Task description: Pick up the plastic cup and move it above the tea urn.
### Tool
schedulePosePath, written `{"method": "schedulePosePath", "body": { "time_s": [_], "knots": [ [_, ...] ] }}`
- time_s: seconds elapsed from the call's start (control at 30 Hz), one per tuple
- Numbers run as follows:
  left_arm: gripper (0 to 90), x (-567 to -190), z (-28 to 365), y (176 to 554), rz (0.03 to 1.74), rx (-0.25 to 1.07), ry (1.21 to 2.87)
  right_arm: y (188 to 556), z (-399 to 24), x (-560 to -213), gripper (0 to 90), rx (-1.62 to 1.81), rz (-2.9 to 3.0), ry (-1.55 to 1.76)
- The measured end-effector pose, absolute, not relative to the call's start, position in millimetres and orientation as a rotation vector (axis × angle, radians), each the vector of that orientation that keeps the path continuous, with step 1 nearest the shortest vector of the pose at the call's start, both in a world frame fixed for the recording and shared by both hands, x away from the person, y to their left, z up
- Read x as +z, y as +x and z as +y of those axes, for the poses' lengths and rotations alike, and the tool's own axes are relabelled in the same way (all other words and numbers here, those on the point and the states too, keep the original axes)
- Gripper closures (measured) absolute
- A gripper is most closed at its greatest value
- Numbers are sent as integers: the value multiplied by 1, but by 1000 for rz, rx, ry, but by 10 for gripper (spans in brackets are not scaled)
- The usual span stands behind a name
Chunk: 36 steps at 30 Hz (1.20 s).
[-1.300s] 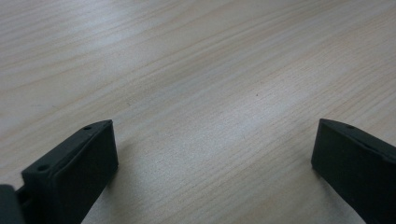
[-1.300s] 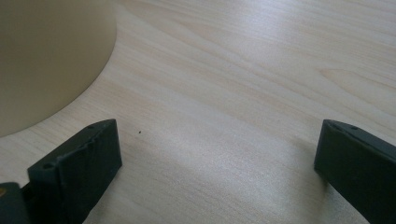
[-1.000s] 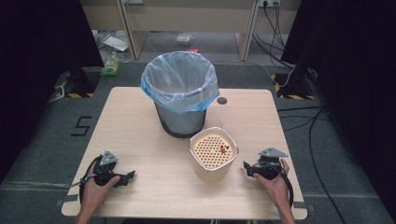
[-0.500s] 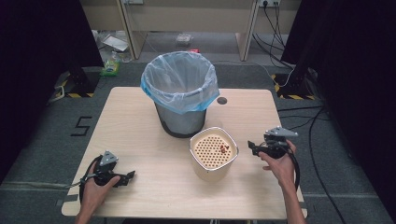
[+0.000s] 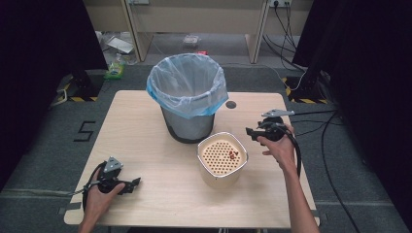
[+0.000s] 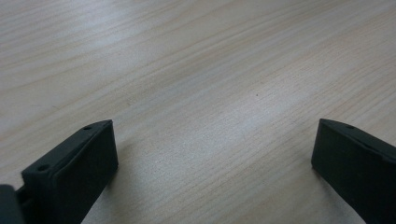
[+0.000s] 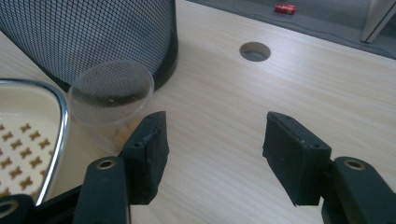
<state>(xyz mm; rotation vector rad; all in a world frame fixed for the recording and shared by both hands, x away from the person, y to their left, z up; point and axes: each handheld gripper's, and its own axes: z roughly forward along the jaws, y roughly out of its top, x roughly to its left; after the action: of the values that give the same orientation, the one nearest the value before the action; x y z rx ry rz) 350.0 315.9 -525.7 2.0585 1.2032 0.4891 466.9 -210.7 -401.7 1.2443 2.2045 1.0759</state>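
Note:
A grey mesh bin [image 5: 187, 121] lined with a pale blue bag stands at the table's middle back. In front of it sits a cream container [image 5: 222, 172] with a perforated insert and a few red bits [image 5: 233, 155] on it. My right gripper [image 5: 250, 132] hovers to the right of the container, pointing left at the gap between bin and container. Its jaws have just been closing, and they stand open with nothing between them [image 7: 215, 135]. A small clear cup [image 7: 111, 91] stands ahead of it, against the bin [image 7: 93, 32]. My left gripper [image 5: 133, 183] rests open over bare wood [image 6: 215, 140] at the front left.
The table has a round cable hole [image 5: 231, 104] behind the right gripper's line, also seen as the hole [image 7: 255, 51]. The container's metal rim [image 7: 58, 116] lies close to the left jaw. Cables and boxes lie on the floor beyond the table.
My right hand has lifted from the table's front right and moved toward the back, now level with the container's far side. The left hand has stayed put.

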Motion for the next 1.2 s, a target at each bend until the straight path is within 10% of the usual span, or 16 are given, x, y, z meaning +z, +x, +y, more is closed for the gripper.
{"method": "schedulePosePath", "body": {
  "time_s": [1.2],
  "knots": [
    [0,-526,316,350,1203,489,2059,526,-140,-422,721,919,2541,1144]
  ]
}}
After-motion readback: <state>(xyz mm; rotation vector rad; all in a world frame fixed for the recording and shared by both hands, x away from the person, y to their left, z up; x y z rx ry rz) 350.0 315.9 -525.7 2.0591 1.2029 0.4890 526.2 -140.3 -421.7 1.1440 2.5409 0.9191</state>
